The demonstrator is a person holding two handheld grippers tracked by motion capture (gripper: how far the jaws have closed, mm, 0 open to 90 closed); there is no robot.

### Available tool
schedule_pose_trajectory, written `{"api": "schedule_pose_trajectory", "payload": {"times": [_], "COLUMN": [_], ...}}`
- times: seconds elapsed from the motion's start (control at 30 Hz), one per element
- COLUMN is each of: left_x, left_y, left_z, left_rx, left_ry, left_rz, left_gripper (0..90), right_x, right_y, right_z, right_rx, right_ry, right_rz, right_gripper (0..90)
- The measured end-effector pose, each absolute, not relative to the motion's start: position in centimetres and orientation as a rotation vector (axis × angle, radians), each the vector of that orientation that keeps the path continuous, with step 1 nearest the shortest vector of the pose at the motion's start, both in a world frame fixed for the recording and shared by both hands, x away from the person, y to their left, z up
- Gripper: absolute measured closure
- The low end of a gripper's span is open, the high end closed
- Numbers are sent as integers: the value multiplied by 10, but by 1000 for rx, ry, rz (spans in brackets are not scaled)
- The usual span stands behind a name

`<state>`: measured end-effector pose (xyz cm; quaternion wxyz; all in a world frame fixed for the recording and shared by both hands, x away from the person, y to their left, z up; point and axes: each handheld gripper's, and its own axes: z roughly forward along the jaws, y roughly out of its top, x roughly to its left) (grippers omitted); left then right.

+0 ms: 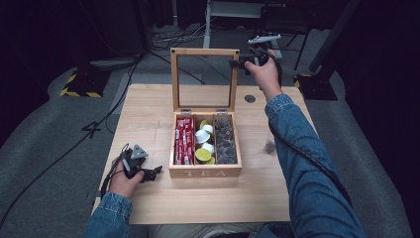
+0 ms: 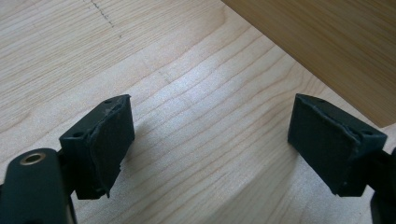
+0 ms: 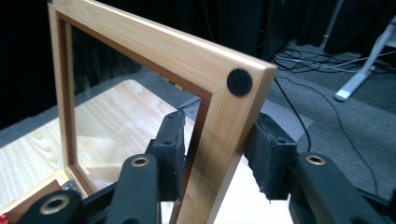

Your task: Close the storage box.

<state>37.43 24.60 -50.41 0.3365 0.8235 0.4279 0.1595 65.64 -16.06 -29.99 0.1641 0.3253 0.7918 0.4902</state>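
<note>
Jaws on the right gripper [image 3: 215, 154] are pinched down on the upright lid [image 1: 204, 79] of the tea box [image 1: 205, 171], one pad each side of its right-hand frame near the top corner, with the right arm stretched far forward over the table [image 1: 148, 114]. Left gripper [image 2: 210, 144] sits wide open with nothing in it, low on the wood just left of the box's front. Box is mid-table, lid standing straight up, with red packets [image 1: 183, 140], white pods [image 1: 204, 137] and dark bags [image 1: 225, 139] inside.

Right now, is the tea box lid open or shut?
Open. The lid stands upright behind the tea box, its compartments exposed; the right tool straddles the lid's frame edge.
</note>
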Motion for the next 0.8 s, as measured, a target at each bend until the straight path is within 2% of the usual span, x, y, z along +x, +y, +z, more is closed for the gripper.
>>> {"api": "schedule_pose_trajectory", "payload": {"times": [0.43, 0.8], "left_x": [375, 375], "left_y": [246, 246], "left_z": [-504, -504], "left_rx": [2149, 2152], "left_ry": [1115, 1109], "left_rz": [412, 415], "left_gripper": [150, 150], "right_x": [643, 613], "right_y": [-163, -172], "right_z": [-288, -275], "right_rx": [884, 821], "right_ry": [2270, 2312], "right_rz": [1379, 1424], "right_gripper": [619, 650]}}
